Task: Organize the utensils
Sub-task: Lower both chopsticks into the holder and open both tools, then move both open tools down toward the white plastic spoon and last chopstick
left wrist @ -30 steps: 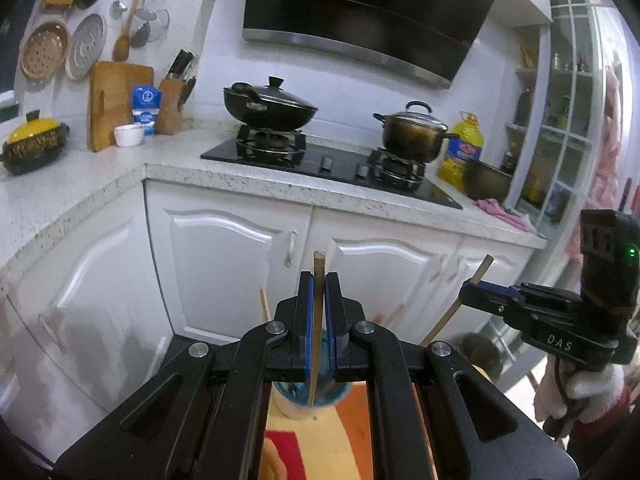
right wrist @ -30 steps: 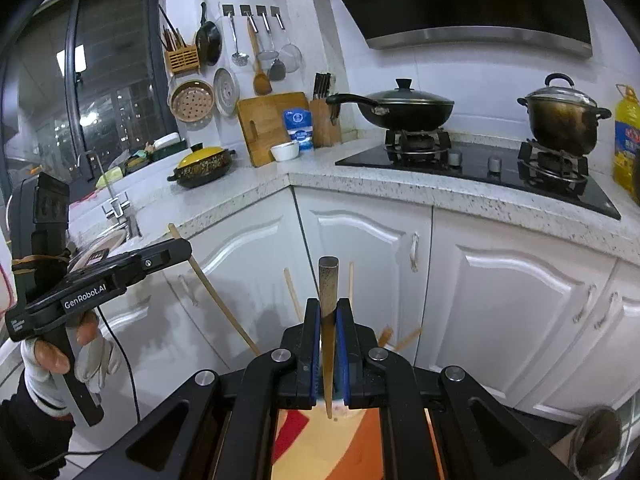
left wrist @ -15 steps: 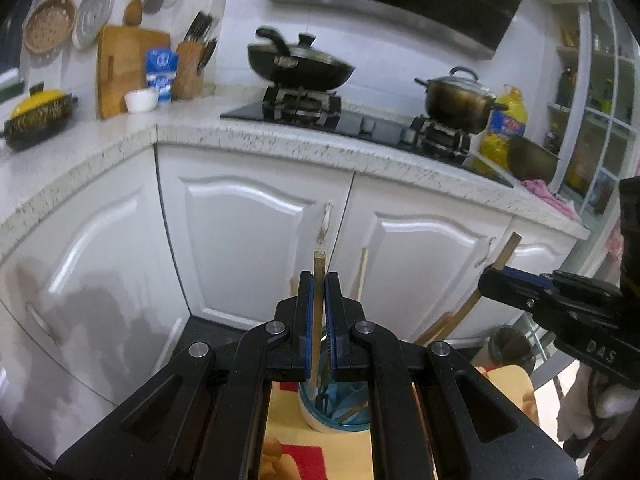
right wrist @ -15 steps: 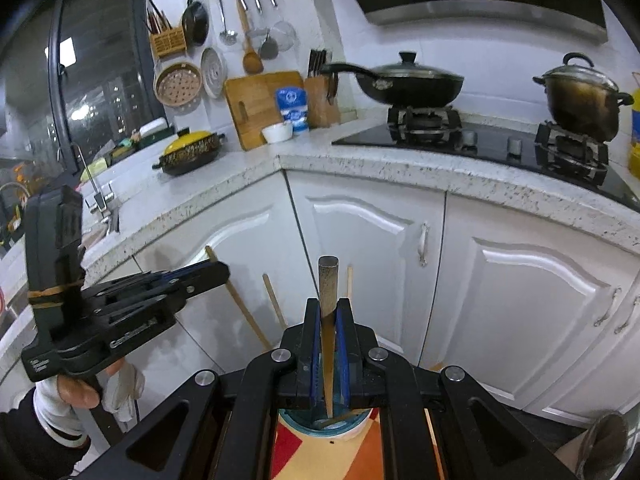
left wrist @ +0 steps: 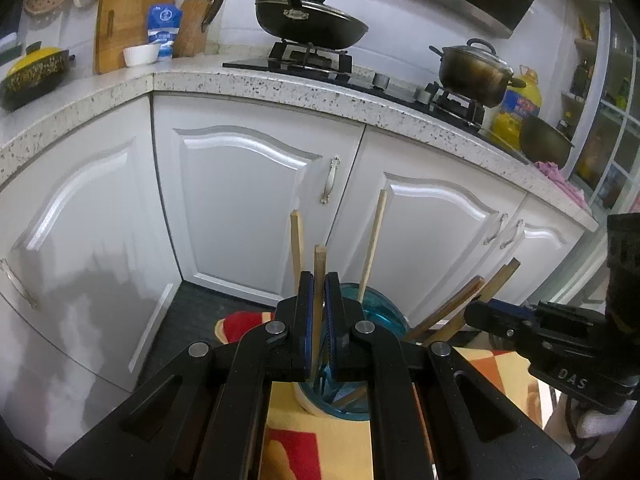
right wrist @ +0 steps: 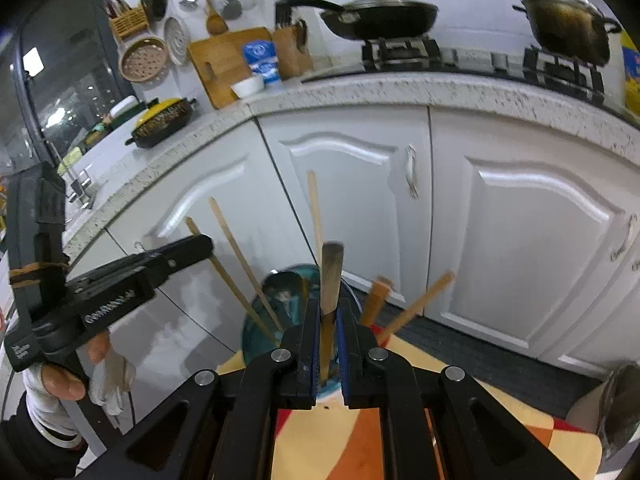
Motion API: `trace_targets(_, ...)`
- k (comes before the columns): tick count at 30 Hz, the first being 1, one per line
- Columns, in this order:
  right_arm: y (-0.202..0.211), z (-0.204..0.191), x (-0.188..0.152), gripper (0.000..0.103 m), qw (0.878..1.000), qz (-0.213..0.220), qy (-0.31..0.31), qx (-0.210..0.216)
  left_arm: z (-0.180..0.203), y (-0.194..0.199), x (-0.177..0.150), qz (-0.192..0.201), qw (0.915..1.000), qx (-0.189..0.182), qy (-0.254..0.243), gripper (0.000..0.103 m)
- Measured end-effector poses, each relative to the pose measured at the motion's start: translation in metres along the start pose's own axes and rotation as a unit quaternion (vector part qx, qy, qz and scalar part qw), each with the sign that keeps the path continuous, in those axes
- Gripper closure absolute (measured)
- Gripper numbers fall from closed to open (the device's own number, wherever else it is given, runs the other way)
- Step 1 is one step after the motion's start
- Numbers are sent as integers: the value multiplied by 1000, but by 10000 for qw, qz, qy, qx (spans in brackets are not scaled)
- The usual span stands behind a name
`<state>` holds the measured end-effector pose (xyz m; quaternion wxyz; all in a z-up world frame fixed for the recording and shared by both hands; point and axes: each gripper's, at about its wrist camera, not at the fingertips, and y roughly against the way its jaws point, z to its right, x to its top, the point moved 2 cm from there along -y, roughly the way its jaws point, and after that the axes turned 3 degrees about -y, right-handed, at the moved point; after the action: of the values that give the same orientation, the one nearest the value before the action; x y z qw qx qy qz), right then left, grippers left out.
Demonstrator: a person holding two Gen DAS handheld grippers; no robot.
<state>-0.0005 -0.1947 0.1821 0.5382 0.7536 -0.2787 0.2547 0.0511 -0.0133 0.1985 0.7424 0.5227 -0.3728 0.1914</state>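
Two tongs are each clenched on one utensil: my left tongs (left wrist: 319, 308) grip a thin bamboo chopstick (left wrist: 319, 264), my right tongs (right wrist: 329, 332) a thicker, dark-tipped wooden handle (right wrist: 331, 276). Both long axes run near upright toward 12 o'clock. The glossy teal holder (left wrist: 380, 312) sits directly below the sticks, both tongs about equally near, other wooden sticks fanned inside.

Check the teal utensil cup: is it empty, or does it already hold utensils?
Not empty. Several wooden sticks stand in the teal cup, leaning against its rim; the right wrist view also shows a spoon inside.
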Motion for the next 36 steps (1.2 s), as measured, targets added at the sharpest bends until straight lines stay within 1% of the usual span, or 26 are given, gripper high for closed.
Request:
trace_targets(2, -1, 6, -3, 96, 9999, -74, -135, -31, 0, 0, -1, -49, 10000, -10, 6, 99)
trace_targets(3, 0, 9, -4, 94, 9997, -112, -192, -23, 1, 0, -1, -58, 10000, -13, 4, 99)
trace_targets(4, 0, 10, -5, 91, 9996, -136, -228, -13, 1, 1, -2, -59, 10000, -9, -5, 99)
trace_targets(5, 2, 12, -8, 83, 9996, -151, -247, -3, 1, 3, -2, -64, 10000, -3, -7, 96)
trace_targets(6, 2, 13, -9, 79, 9995, -163, -254, -2, 1, 4, -3, -62, 10000, -13, 6, 92)
trace_targets(7, 4, 14, -12, 79, 9995, -188, -264, -10, 1, 6, -4, -51, 10000, -28, 30, 89)
trace_targets(8, 4, 15, -15, 78, 9994, -225, -267, -30, 1, 7, -4, -40, 10000, -37, 43, 83)
trace_targets(9, 5, 15, -17, 79, 9993, -243, -270, -46, 1, 9, -4, -31, 10000, -48, 50, 79)
trace_targets(12, 8, 17, -24, 78, 9991, -299, -300, -65, 3, 16, -6, -8, 9999, -88, 51, 74)
trace_targets(15, 12, 16, -31, 75, 9990, -329, -296, -69, 5, 23, -10, 14, 10000, -90, 36, 66)
trace_targets(21, 21, 10, -44, 73, 9990, -351, -254, -101, 12, 39, -26, 58, 9999, 37, -72, 60)
trace_targets(25, 28, 8, -55, 72, 9990, -339, -218, -171, 20, 46, -41, 56, 9997, 188, -168, 60)
trace_targets(28, 35, 6, -66, 71, 9989, -335, -172, -279, 28, 47, -53, -17, 9994, 274, -224, 60)
trace_targets(36, 49, 10, -89, 69, 9980, -366, -188, -472, 48, 47, -82, -198, 9989, 271, -322, 60)
